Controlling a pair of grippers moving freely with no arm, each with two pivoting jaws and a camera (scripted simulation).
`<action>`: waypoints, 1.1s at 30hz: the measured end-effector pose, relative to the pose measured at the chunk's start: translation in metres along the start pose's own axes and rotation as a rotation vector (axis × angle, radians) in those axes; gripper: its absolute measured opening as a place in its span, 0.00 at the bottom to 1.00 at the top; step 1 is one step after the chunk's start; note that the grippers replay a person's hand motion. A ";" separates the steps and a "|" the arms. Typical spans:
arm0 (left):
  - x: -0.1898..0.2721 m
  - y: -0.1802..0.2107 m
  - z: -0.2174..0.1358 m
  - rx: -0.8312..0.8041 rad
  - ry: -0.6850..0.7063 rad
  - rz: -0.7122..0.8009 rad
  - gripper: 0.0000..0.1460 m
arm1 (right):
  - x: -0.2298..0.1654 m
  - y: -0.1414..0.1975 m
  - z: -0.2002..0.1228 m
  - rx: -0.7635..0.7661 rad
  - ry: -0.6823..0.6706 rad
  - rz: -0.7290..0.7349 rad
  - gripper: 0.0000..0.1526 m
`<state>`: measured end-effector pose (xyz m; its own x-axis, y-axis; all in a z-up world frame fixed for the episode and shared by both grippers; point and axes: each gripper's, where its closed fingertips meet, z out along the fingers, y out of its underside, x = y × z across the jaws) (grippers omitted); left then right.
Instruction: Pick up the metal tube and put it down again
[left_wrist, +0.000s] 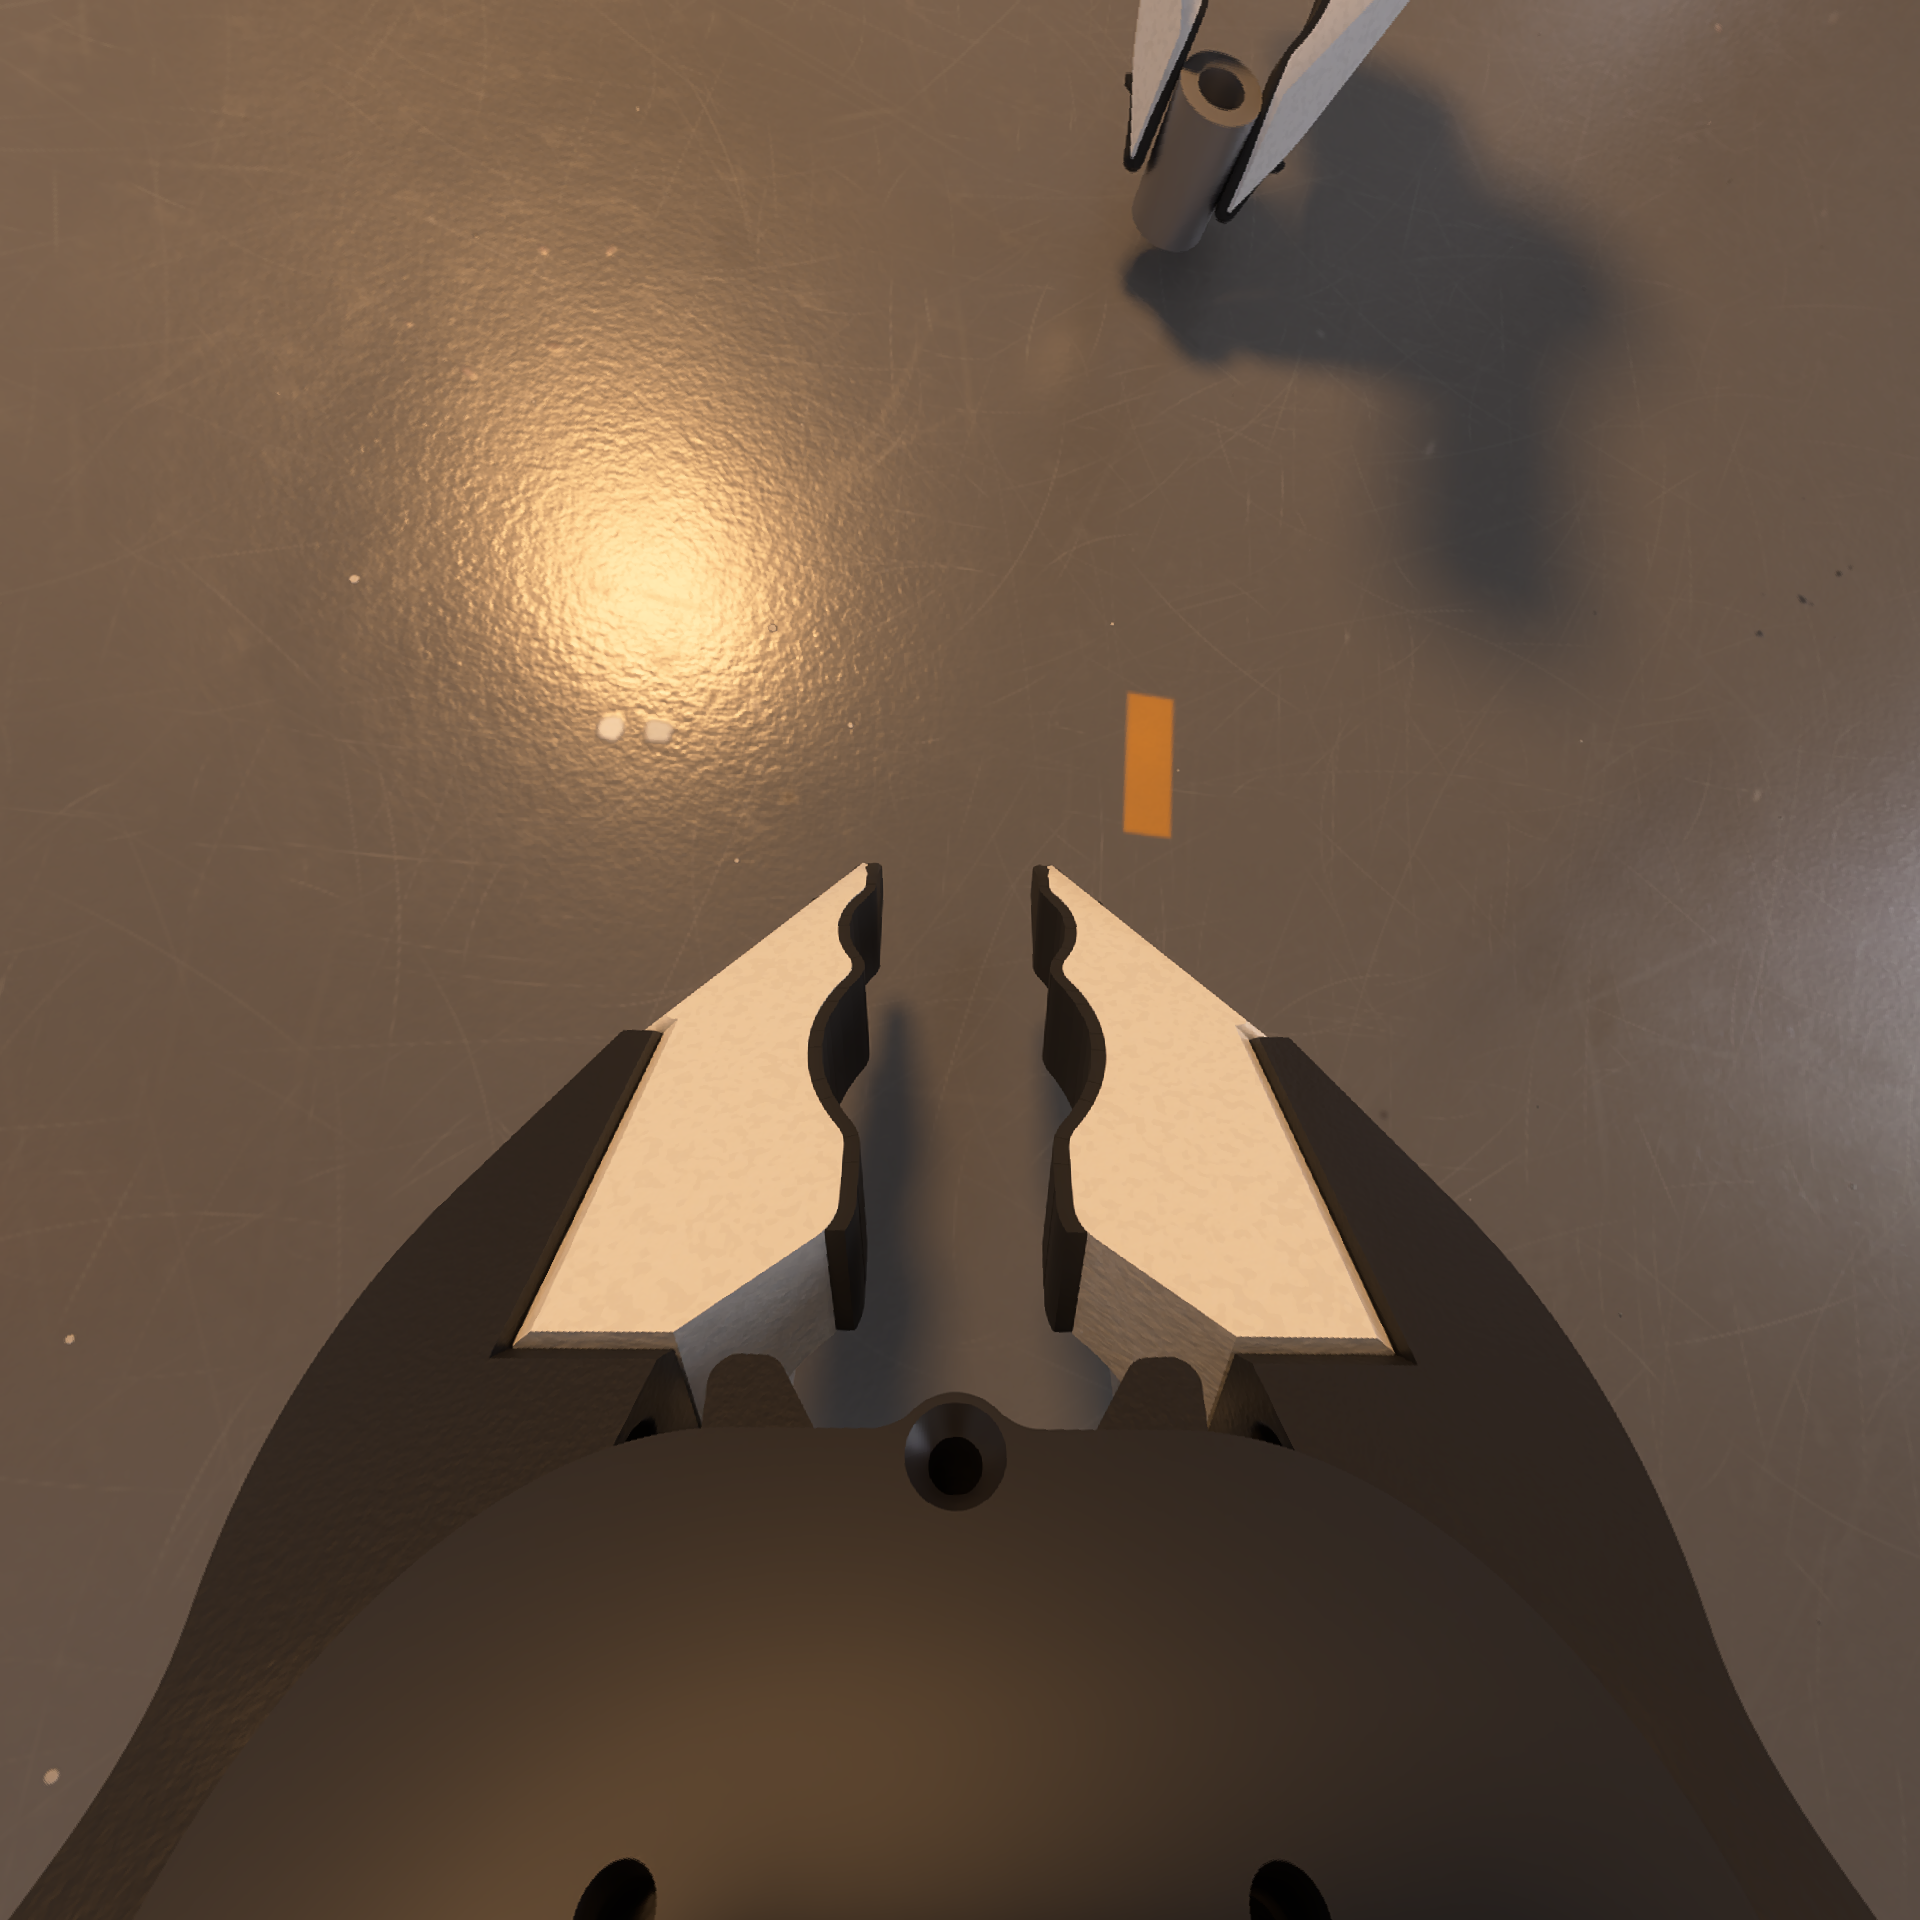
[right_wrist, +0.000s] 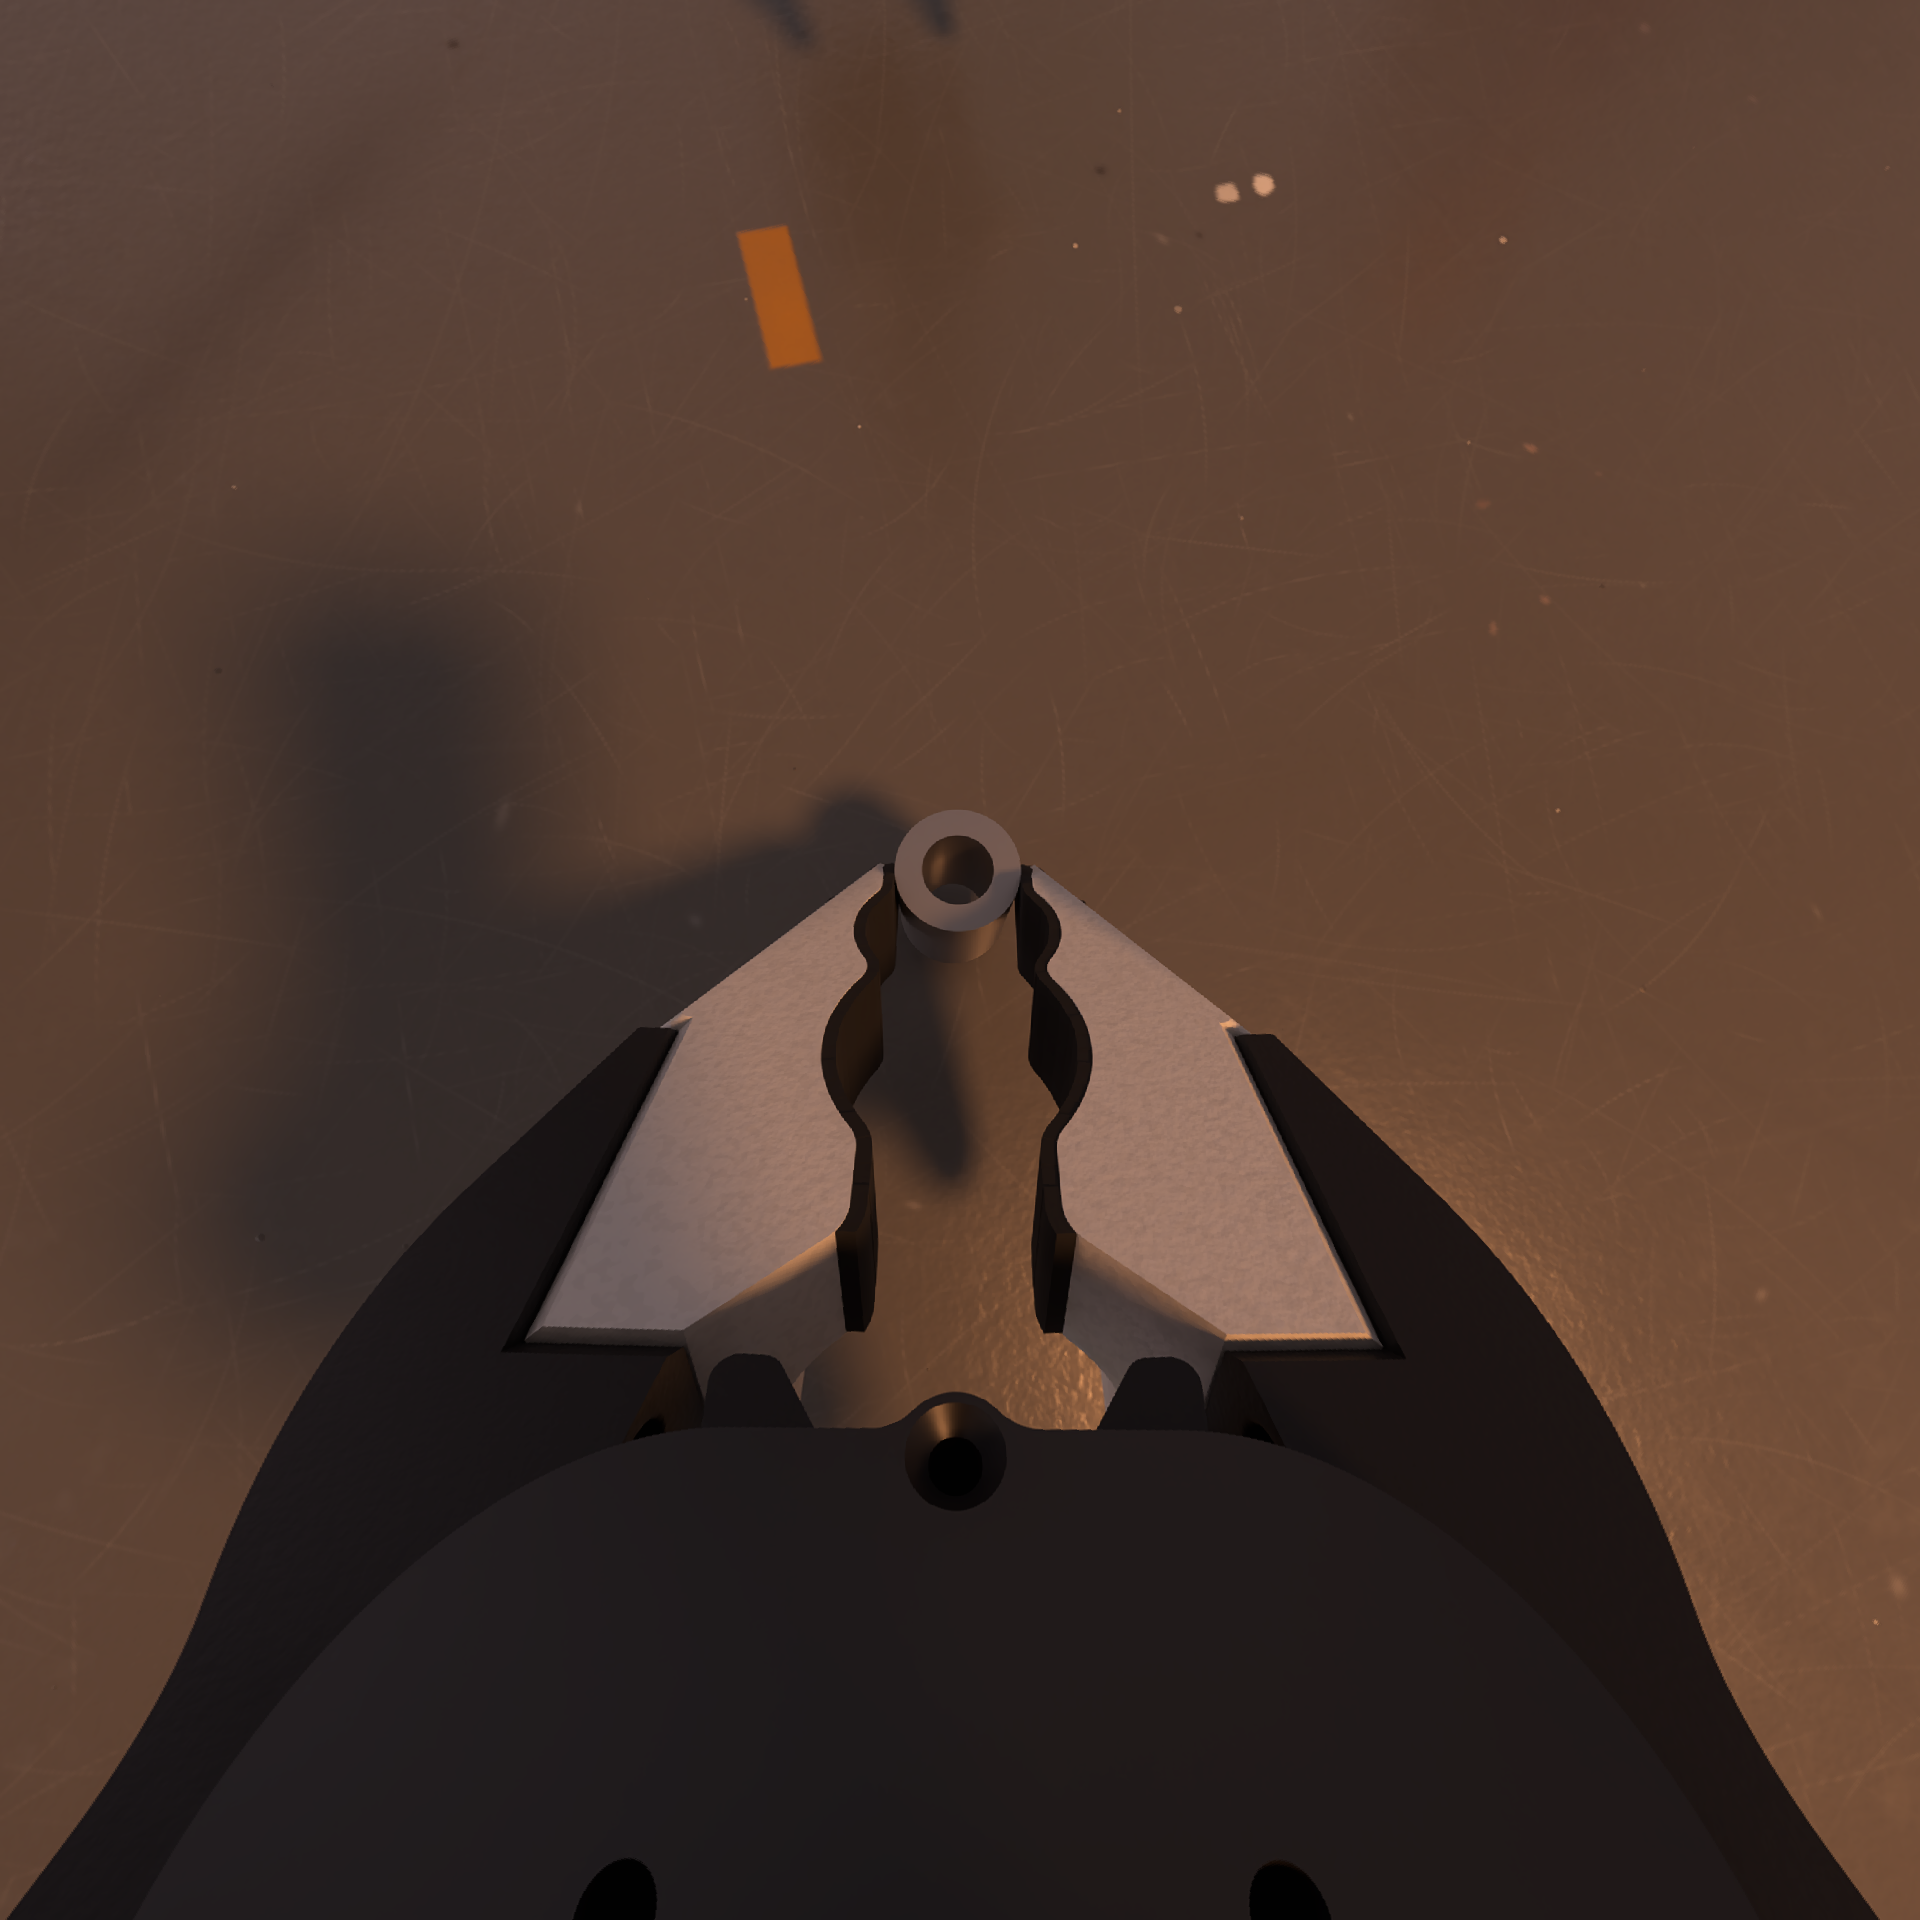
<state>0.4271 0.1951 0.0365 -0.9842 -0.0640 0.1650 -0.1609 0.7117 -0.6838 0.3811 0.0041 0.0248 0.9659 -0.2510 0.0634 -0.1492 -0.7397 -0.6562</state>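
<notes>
Right gripper (right_wrist: 956, 883): its jaws are closed on the metal tube (right_wrist: 956, 878), which is clamped at the fingertips, just above the centre of the right wrist view. The tube stands upright, its open bore facing the camera. In the left wrist view the same gripper (left_wrist: 1210, 156) appears at the upper right of the frame, with the tube (left_wrist: 1184, 177) between its white fingers (left_wrist: 1153, 94); the tube's lower end shows below the fingertips, above its dark shadow on the table (left_wrist: 312, 416). Whether that end touches the surface cannot be told.

Left gripper (left_wrist: 956, 883): lower centre of its own view, jaws parted, nothing between them.

An orange marker (left_wrist: 1148, 764) lies flat on the table, just up and right of the left fingertips, well apart from the tube. In the right wrist view it (right_wrist: 779, 296) sits in the upper left.
</notes>
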 end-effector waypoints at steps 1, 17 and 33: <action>0.000 0.000 0.000 0.000 0.000 0.000 0.19 | 0.000 0.000 0.000 0.000 0.000 0.000 0.14; 0.000 0.001 0.000 -0.003 0.001 0.000 0.19 | 0.003 0.004 -0.005 -0.006 -0.040 -0.011 0.14; -0.001 0.002 0.001 -0.006 0.002 0.000 0.19 | 0.000 0.005 0.000 -0.025 -0.124 -0.106 0.14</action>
<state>0.4277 0.1960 0.0348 -0.9840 -0.0631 0.1665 -0.1609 0.7159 -0.6794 0.3803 0.0008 0.0215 0.9950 -0.0926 0.0367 -0.0487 -0.7738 -0.6315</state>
